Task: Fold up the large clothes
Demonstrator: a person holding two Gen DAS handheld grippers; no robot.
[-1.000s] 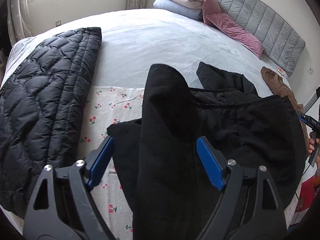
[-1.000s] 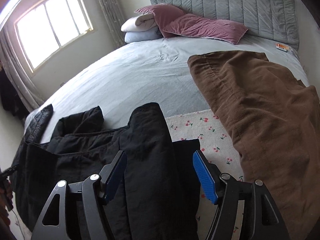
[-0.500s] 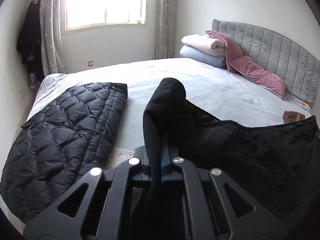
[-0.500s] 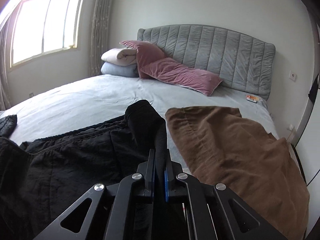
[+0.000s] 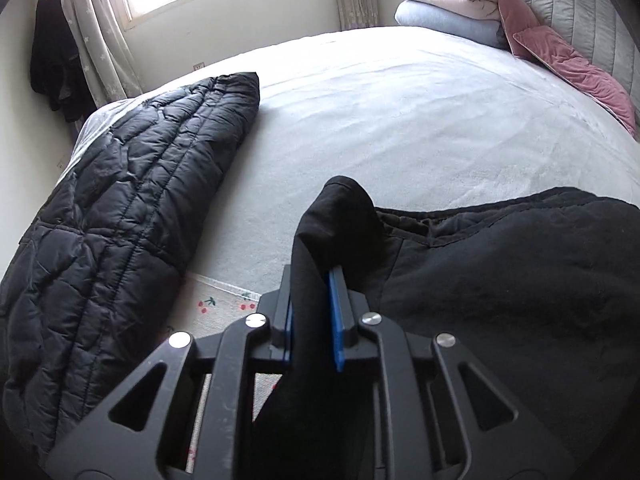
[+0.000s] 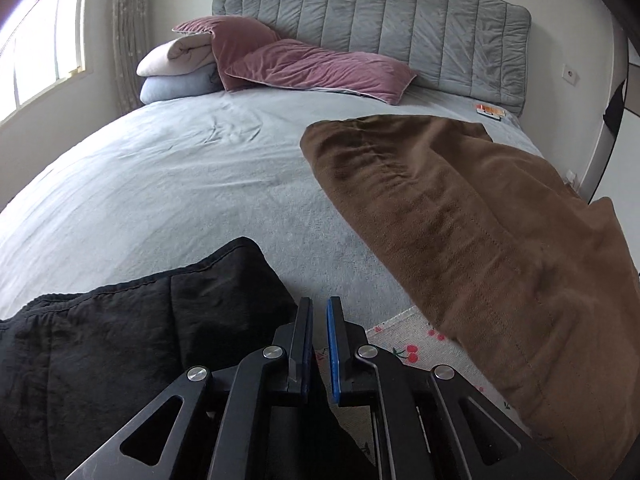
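Pinching a fold of the black garment [image 5: 500, 280], the left gripper [image 5: 312, 312] has its jaws closed on the cloth, which rises in a rounded hump between the blue pads [image 5: 335, 320] and spreads away to the right across the bed [image 5: 400, 120]. The right gripper [image 6: 318, 340] has its jaws nearly together, with a narrow gap between them; the same black garment [image 6: 140, 340] lies just to its left and under its frame, but I cannot tell whether any cloth is caught in that gap. A black quilted jacket [image 5: 120, 220] lies along the left side of the bed, apart from the garment. A brown garment [image 6: 480, 240] is spread on the right side, its lower edge over a cherry-print cloth [image 6: 404, 348]. Pink pillows [image 6: 312, 68] and folded blankets [image 6: 176, 68] rest against the grey headboard [image 6: 400, 24].
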